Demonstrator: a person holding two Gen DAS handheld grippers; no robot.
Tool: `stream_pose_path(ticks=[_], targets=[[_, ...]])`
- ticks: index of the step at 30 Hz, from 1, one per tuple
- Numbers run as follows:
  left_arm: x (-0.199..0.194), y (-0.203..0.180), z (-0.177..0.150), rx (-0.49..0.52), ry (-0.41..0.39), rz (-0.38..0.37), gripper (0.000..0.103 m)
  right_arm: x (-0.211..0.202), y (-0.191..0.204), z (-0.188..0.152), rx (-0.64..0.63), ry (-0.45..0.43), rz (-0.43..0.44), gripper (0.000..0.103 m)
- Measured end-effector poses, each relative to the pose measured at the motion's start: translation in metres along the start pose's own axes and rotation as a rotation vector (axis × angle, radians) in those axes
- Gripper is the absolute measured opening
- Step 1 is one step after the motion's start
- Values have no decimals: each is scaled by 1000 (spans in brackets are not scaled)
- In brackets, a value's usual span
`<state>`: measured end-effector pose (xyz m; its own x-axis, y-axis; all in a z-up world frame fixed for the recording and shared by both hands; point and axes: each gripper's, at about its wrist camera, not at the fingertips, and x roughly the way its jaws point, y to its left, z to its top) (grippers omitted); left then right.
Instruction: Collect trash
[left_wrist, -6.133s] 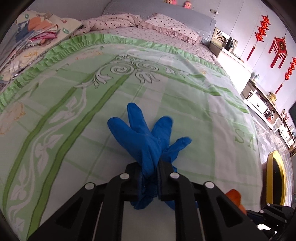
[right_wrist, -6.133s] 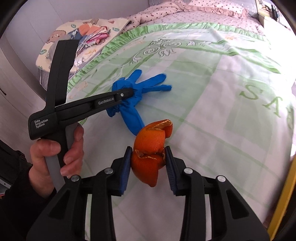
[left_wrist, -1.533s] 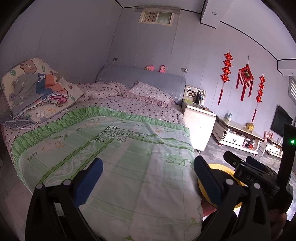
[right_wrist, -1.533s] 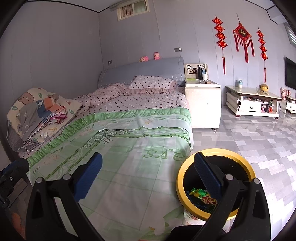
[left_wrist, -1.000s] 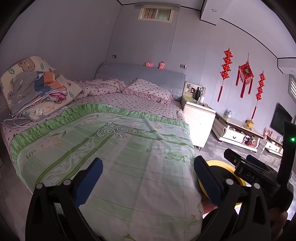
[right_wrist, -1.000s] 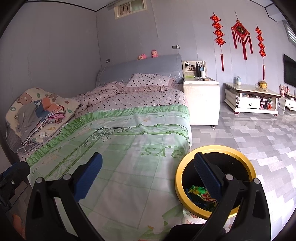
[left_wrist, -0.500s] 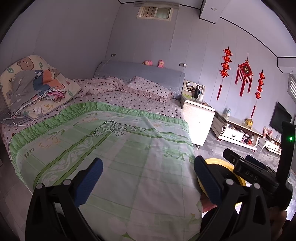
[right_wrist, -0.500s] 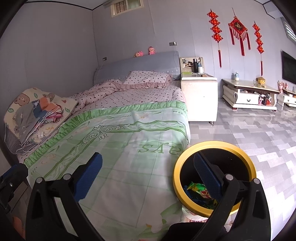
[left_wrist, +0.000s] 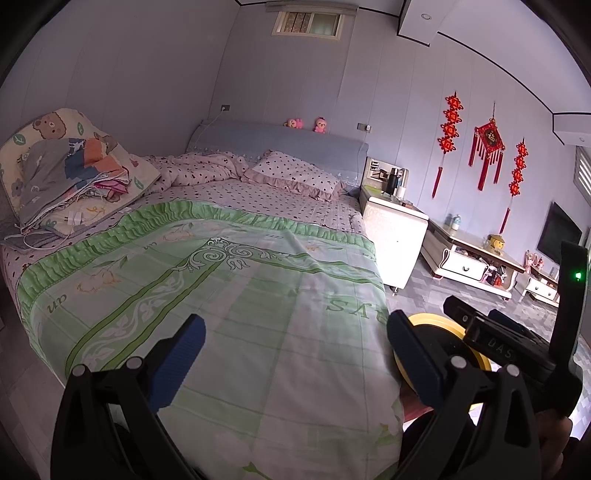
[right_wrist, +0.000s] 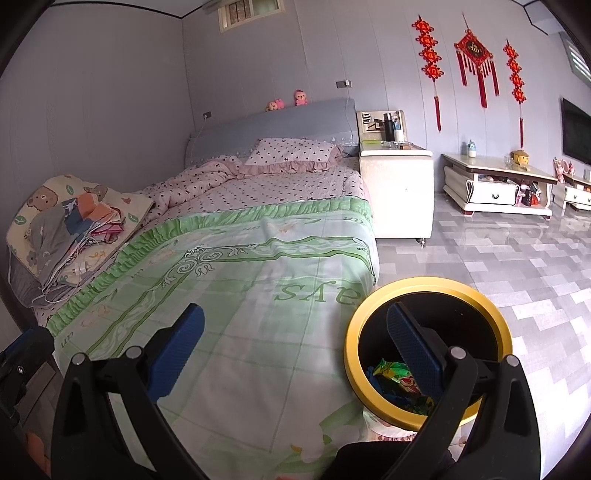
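Note:
A yellow-rimmed black trash bin (right_wrist: 428, 288) stands on the floor at the bed's foot corner, with colourful wrappers (right_wrist: 397, 373) and something blue lying inside. Only a slice of the bin's rim (left_wrist: 432, 321) shows in the left wrist view, behind the other gripper's body. My left gripper (left_wrist: 293, 356) is open and empty, held above the green bedspread (left_wrist: 229, 295). My right gripper (right_wrist: 295, 347) is open and empty too, its right finger over the bin's mouth. No glove or orange peel lies on the bedspread.
Folded blankets (left_wrist: 70, 173) are piled on the bed's left side, with a dotted pillow (left_wrist: 295, 173) at the headboard. A white bedside cabinet (right_wrist: 400, 188) and a low TV stand (right_wrist: 495, 184) line the right wall. Grey tiled floor (right_wrist: 517, 258) spreads right of the bin.
Six seconds ago the left gripper held a blue glove and the right an orange peel; both are now open and empty. Over the last second both views only drift slightly.

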<state>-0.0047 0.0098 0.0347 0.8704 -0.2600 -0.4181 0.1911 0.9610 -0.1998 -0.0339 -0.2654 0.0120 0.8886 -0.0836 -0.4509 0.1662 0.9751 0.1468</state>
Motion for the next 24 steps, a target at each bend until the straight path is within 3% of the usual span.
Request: stream_pose_path(ticks=[24], targets=[[3, 2, -4, 2, 9, -10, 95, 4, -4, -1, 14, 12, -2, 95]])
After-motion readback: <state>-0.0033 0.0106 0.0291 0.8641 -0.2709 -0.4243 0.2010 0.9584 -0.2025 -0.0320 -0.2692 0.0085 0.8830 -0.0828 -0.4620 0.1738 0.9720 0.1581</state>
